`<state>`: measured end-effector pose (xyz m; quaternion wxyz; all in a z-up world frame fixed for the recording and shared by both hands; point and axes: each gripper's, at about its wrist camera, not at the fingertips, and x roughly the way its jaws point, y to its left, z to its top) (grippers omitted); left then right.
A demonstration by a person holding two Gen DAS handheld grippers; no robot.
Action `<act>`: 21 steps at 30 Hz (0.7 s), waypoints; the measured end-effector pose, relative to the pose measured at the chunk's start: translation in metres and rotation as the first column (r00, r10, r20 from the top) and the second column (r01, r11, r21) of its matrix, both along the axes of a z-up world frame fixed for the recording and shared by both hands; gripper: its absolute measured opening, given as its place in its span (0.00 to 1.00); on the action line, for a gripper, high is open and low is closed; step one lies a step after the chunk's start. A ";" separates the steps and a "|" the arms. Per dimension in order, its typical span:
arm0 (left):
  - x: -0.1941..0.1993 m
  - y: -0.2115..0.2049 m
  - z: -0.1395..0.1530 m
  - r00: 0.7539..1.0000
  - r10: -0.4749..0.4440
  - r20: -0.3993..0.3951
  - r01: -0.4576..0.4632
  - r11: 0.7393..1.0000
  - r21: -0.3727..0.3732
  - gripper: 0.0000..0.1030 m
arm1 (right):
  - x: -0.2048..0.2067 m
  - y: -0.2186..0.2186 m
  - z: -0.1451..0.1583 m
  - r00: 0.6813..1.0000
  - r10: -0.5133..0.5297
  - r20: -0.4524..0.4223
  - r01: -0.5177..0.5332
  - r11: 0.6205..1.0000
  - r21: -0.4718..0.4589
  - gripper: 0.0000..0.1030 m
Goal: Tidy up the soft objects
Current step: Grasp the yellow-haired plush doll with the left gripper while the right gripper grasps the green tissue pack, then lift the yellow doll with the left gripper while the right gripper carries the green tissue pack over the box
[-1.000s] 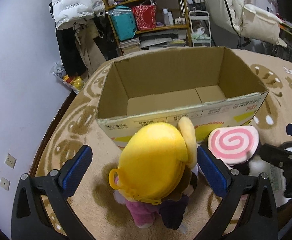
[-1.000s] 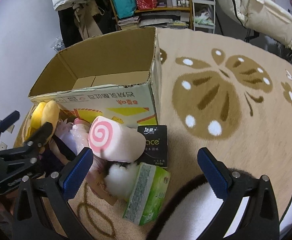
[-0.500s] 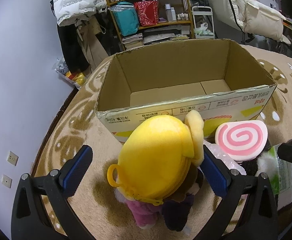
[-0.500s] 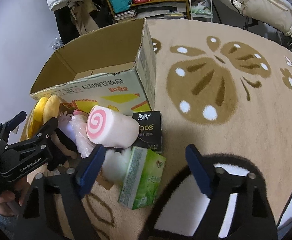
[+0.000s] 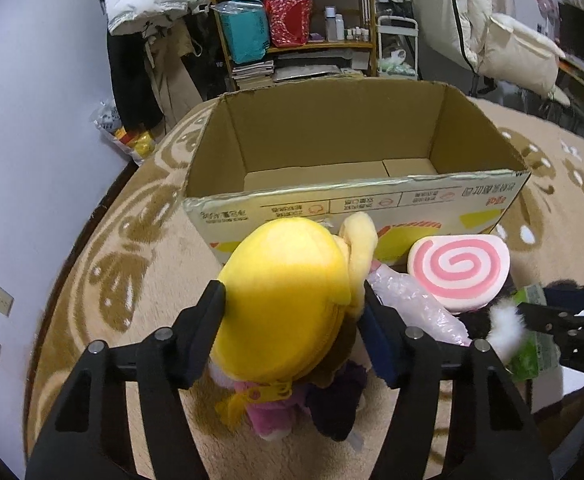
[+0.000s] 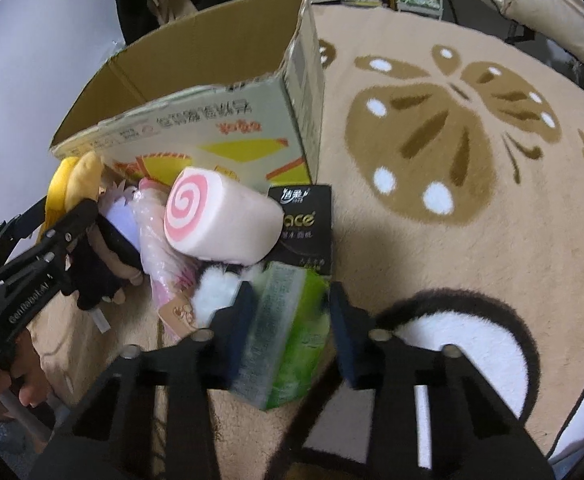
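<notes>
Left tool (image 5: 292, 316) tight around yellow-haired doll (image 5: 283, 304) (right tool (image 6: 289, 312) flanking green tissue pack (image 6: 287, 336)).

A yellow-headed plush doll (image 5: 287, 304) and pink swirl-roll cushion (image 5: 458, 270) lie before the open cardboard box (image 5: 356, 204).

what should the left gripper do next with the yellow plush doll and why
Probably lift it. The left gripper has its fingers against both sides of the yellow plush doll's head, which sits on the rug just before the open, empty cardboard box.
</notes>
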<state>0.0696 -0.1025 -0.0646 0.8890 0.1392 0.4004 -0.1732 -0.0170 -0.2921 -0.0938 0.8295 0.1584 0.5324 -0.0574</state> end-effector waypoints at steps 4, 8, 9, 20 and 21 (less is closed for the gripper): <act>-0.002 0.010 0.004 1.000 0.027 -0.003 -0.027 0.999 -0.029 0.61 | 0.000 0.000 0.000 1.000 0.005 0.001 -0.005 1.000 -0.007 0.33; -0.004 0.021 0.009 0.998 0.057 0.006 -0.057 0.997 -0.044 0.61 | -0.002 -0.002 0.004 1.000 -0.012 0.016 0.012 1.000 -0.018 0.32; -0.005 0.024 0.010 0.998 0.065 0.008 -0.065 0.997 -0.051 0.61 | -0.002 -0.003 0.004 1.000 -0.016 0.020 0.016 1.000 -0.020 0.31; -0.020 0.050 0.023 0.991 0.131 0.025 -0.129 0.988 -0.089 0.61 | 0.000 -0.012 0.009 0.999 -0.037 0.032 0.036 0.999 0.030 0.33; -0.022 0.052 0.022 0.991 0.134 0.026 -0.132 0.987 -0.088 0.61 | 0.000 -0.014 0.008 0.998 -0.049 0.027 0.047 0.998 0.042 0.33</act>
